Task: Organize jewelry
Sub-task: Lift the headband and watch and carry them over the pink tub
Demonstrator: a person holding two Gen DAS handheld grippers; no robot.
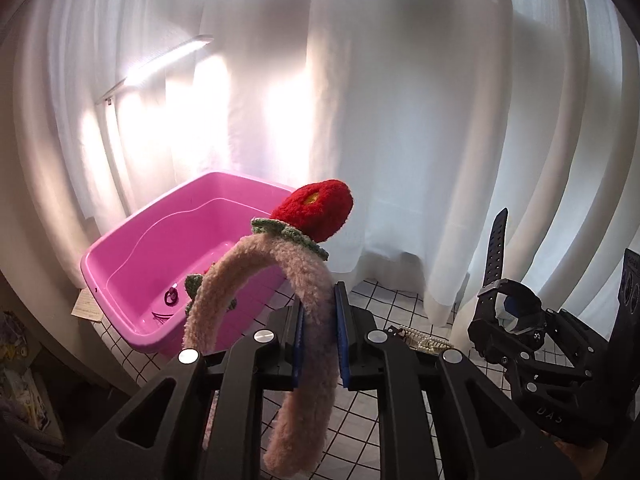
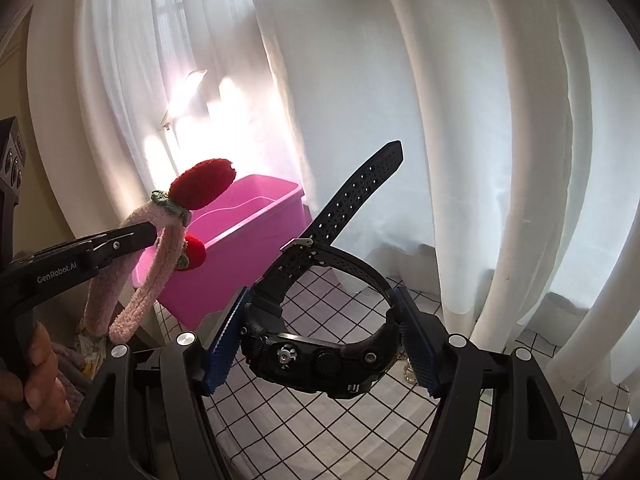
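Step in hand: both items are lifted clear of the counter (image 2: 320,420) and look to be on their way to the pink bin (image 1: 132,264); this reads as the carry stage, judged from how they hang in the air.
Left gripper (image 1: 320,344): jaws closed tight on the fuzzy pink headband (image 1: 312,280), pinching its band just below the red crocheted flower (image 1: 316,208); the free end droops toward the camera.
Right gripper (image 2: 320,340): jaws standing fairly wide, clamped on the black watch (image 2: 324,360) across its case, the strap end sticking up and away.
Bin: at the far left of the counter, against the white curtain (image 1: 400,120); a few small items already lie in its bottom, too small to name.
Left behind: a pearl piece (image 1: 424,344) lies on the checked cloth between the two grippers.
Next move: bring each hand over the bin rim, low enough that the headband's loose end clears the wall, then release inside.
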